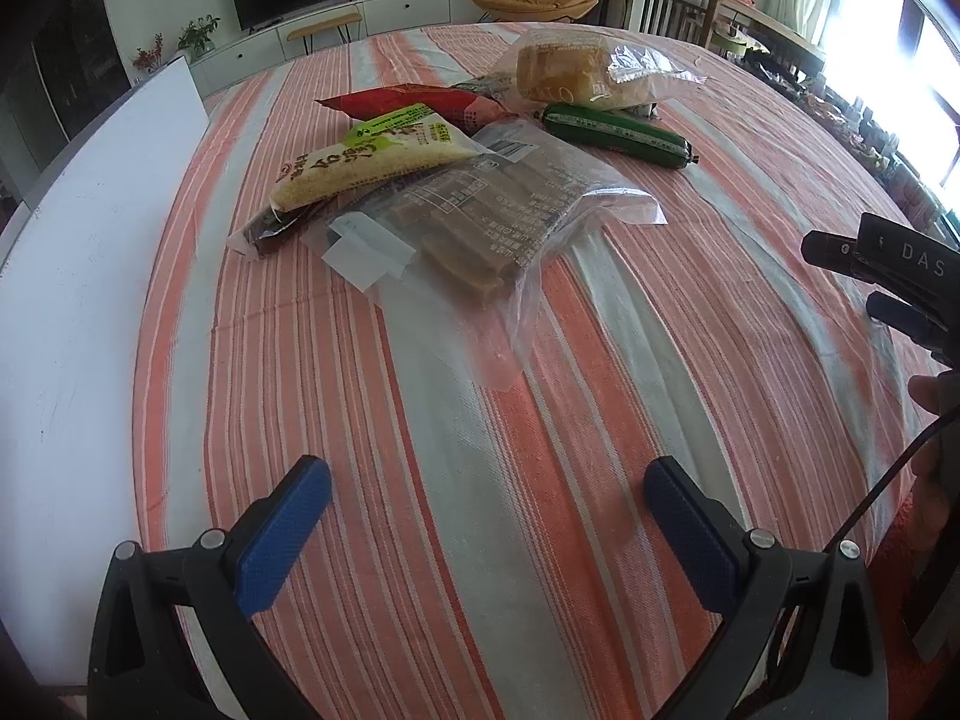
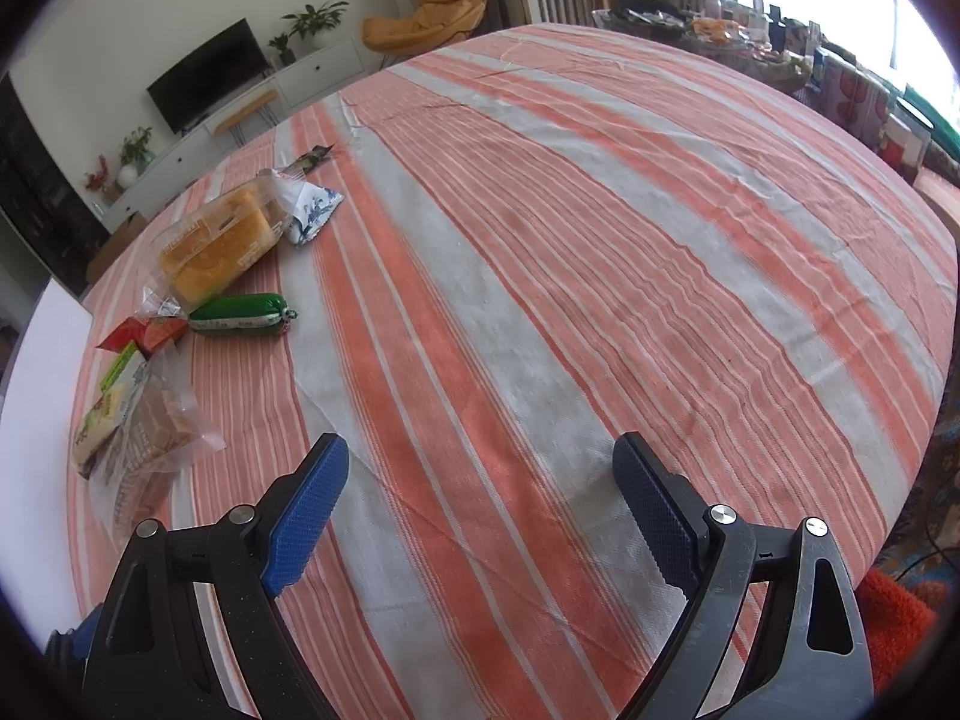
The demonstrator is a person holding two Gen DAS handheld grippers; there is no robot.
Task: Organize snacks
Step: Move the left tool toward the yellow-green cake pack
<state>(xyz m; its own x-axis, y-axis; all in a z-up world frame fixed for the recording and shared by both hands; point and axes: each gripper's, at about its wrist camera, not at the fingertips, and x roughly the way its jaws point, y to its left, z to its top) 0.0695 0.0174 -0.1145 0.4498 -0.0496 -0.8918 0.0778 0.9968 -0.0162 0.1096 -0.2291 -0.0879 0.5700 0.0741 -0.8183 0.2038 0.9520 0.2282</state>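
Observation:
A heap of snacks lies on the striped tablecloth [image 1: 540, 420]. A clear bag of brown bars [image 1: 474, 222] is nearest. Behind it are a yellow-green packet [image 1: 372, 162], a red packet [image 1: 414, 105], a green sausage [image 1: 612, 132] and a clear bag of yellow cake [image 1: 576, 75]. My left gripper [image 1: 487, 480] is open and empty, short of the brown bars. My right gripper [image 2: 480, 456] is open and empty over bare cloth; the snacks lie to its left: cake [image 2: 213, 252], sausage [image 2: 240, 315], brown bars [image 2: 150, 426].
A white board [image 1: 78, 300] lies along the table's left side. A small blue-white packet [image 2: 312, 210] and a dark wrapper [image 2: 312, 159] lie beyond the cake. The right gripper's body [image 1: 894, 276] shows at the left view's right edge. Chairs and a cluttered table stand behind.

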